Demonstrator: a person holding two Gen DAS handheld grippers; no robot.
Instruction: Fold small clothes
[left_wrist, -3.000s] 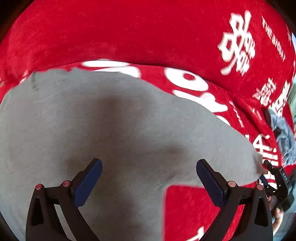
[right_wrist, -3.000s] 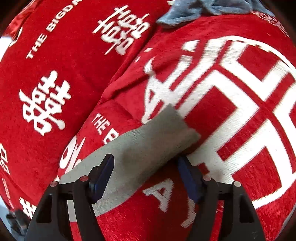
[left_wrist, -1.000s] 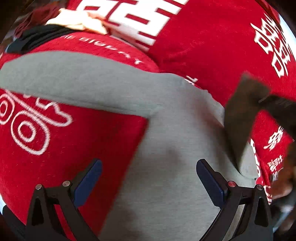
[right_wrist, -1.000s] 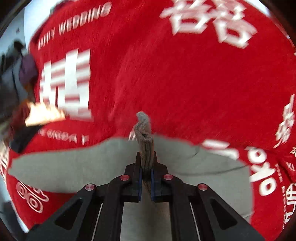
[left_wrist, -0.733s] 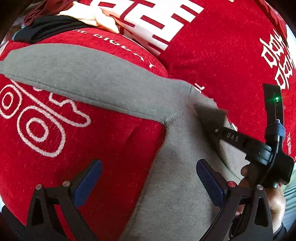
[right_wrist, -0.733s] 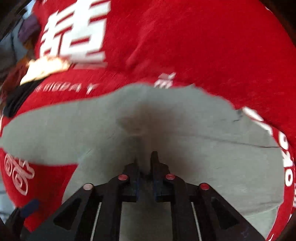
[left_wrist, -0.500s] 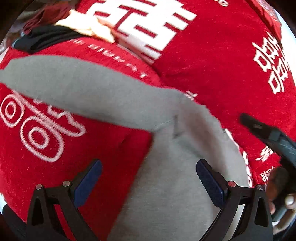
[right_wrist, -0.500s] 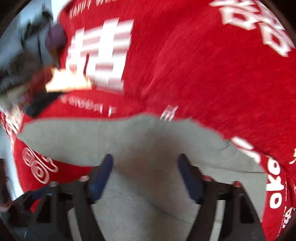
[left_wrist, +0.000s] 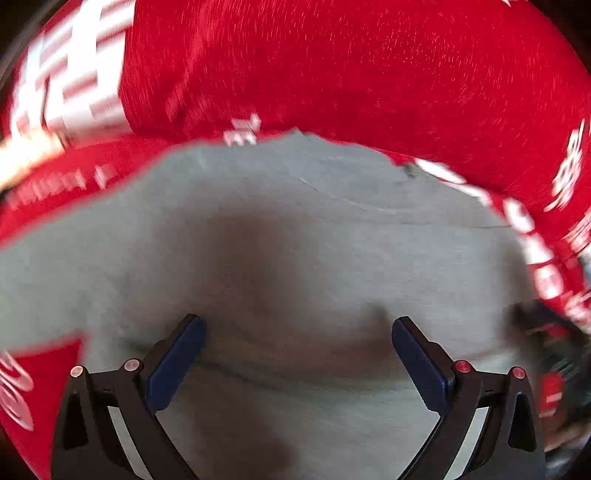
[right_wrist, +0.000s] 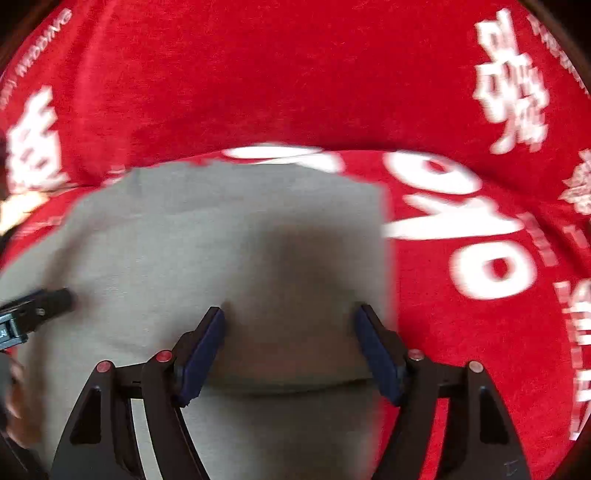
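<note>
A grey garment (left_wrist: 295, 240) lies flat on a red blanket with white lettering (left_wrist: 332, 66). My left gripper (left_wrist: 297, 350) is open and empty, close above the grey cloth. My right gripper (right_wrist: 290, 341) is also open and empty, over the same garment (right_wrist: 221, 229) near its straight right edge. One right-sleeve fold lies on the body. The left gripper's tip (right_wrist: 44, 299) shows at the left edge of the right wrist view.
The red blanket (right_wrist: 295, 74) covers the whole surface around the garment. A pale cloth pile (left_wrist: 22, 155) lies at the far left. Both views are motion-blurred.
My right gripper let go of the grey sleeve it had carried over the body, opened, and moved toward the garment's right edge. My left gripper swung from the left sleeve to over the body.
</note>
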